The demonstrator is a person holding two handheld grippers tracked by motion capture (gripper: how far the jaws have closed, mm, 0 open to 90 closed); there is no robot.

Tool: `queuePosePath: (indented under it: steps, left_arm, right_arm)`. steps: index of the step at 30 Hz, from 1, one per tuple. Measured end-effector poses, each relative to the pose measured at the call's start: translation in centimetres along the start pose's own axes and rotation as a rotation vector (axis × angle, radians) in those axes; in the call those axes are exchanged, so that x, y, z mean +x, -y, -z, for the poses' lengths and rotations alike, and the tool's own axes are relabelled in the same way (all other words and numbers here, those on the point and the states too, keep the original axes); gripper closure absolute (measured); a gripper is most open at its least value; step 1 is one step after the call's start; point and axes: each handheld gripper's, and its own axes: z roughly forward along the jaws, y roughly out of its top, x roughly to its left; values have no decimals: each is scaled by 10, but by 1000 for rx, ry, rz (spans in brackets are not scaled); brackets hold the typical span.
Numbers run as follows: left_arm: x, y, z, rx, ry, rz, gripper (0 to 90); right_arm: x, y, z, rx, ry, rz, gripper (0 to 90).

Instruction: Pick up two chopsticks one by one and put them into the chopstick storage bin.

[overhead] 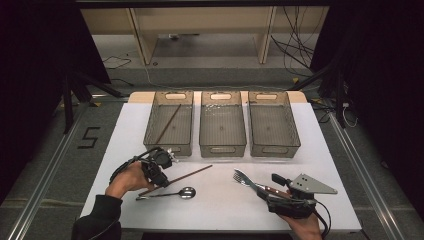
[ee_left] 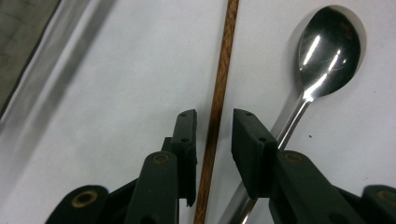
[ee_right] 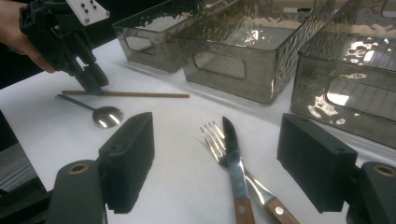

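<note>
The wooden chopstick [ee_left: 217, 107] lies flat on the white worktop [overhead: 220, 200], running between the two jaws of the left tool [ee_left: 214, 126]. Narrow gaps show on both sides of the stick, so the jaws straddle it without pressing; the tool is open around it. In the high view this stick [overhead: 187, 174] slants from about 8 o'clock to 2 o'clock, and the left tool [overhead: 161, 181] sits over its lower end. A steel spoon [ee_left: 322, 60] lies just beside the stick, at 3 o'clock of it in the left gripper view, its handle passing under the right-hand jaw.

The left hand [overhead: 125, 179] comes in from 7 o'clock, with the tool tipped steeply down at the worktop. The right hand [overhead: 302, 225] rests at 5 o'clock near the worktop's edge, its tool [ee_right: 217, 161] held low and nearly level, jaws wide apart and holding nothing. A fork [ee_right: 219, 144] and a knife [ee_right: 233, 154] lie crossed between those jaws, on the worktop.

Count: two chopsticks, the second one [overhead: 167, 124] leaning inside the leftmost bin [overhead: 152, 135]; one spoon, one fork, one knife; three clear bins in a row at 12 o'clock.
</note>
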Motion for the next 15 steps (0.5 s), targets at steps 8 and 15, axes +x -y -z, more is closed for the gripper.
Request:
queuePosePath:
  steps: [8, 15]
  left_arm:
    - [-2, -5, -9, 35, -16, -41, 738]
    - [-3, -7, -9, 40, -18, -62, 782]
  right_arm:
    - [0, 0, 0, 0, 0, -1, 281]
    - [0, 0, 0, 0, 1, -1, 281]
